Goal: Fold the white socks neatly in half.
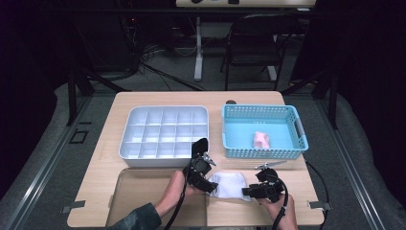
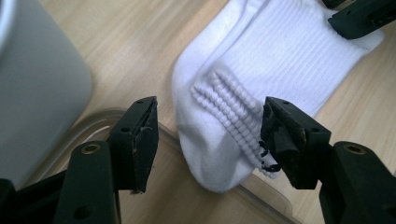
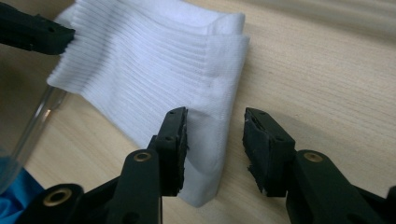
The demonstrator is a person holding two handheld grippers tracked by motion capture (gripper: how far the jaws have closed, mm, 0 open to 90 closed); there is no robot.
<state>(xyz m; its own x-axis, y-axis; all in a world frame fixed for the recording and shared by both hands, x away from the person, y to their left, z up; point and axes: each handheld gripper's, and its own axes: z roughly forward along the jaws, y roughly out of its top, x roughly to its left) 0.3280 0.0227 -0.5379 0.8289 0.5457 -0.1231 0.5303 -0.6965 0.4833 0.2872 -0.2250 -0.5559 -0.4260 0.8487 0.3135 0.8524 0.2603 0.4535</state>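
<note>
**Soft folded sock waits between two parted grippers**

The white sock (image 1: 230,185) lies folded on the wooden table (image 1: 143,98), near its front edge, just before the grey divided tray (image 1: 165,132) and the blue basket (image 1: 261,130). It looks light, limp and ribbed, so it should crumple rather than slide. The left gripper (image 2: 208,135) stands half open around the toe end; the right gripper (image 3: 215,144) straddles the folded edge, apparently not pinching. Best hold: that thick fold.
</note>
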